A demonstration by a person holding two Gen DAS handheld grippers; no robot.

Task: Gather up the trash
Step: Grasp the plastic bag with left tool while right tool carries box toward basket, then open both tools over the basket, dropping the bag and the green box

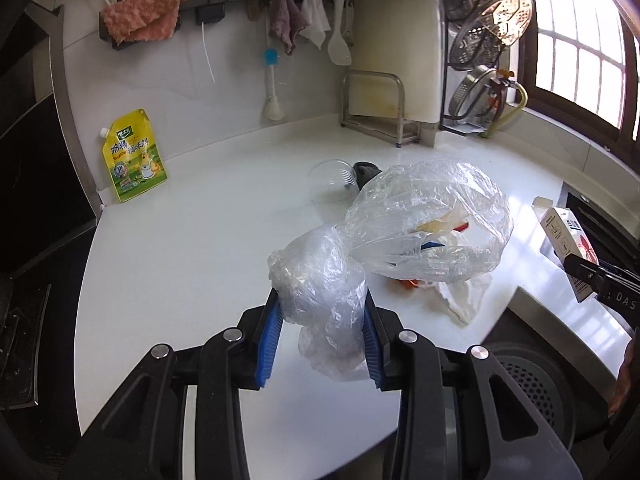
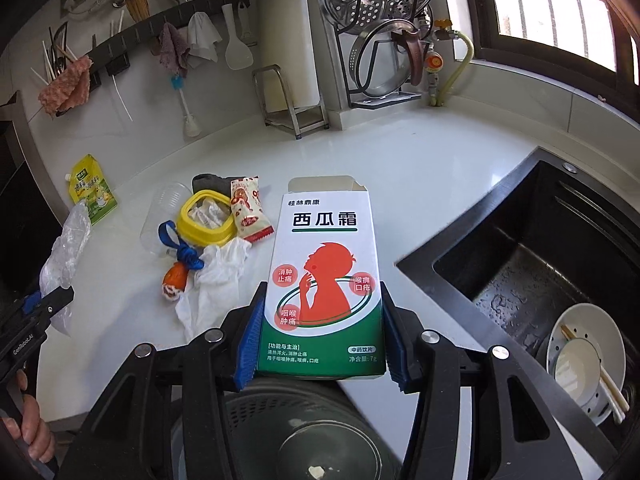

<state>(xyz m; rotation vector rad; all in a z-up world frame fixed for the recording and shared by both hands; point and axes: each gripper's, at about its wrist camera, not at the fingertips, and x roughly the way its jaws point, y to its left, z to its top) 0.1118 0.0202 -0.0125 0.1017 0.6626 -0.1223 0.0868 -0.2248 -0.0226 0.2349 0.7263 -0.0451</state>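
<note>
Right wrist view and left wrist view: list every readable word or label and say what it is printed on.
"桂林鼎康" and "西瓜霜": medicine box in the right gripper.
"消肿止痛", "喉痹口疮", "咽喉肿痛", "功能与主治", "中药饮片": same box.
"GenRobot.AI": left gripper body.
"DAS": right gripper, cut off at the frame edge.
"鸡精调味料": yellow seasoning pouch.
Snack wrapper print and the box's small lines: too small to read.

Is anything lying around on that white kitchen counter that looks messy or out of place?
Yes. A clear plastic cup lies tipped on its side beside a litter pile: a crumpled white tissue, a snack wrapper and a yellow ring. The medicine box in the right claw has its top flap open.
</note>
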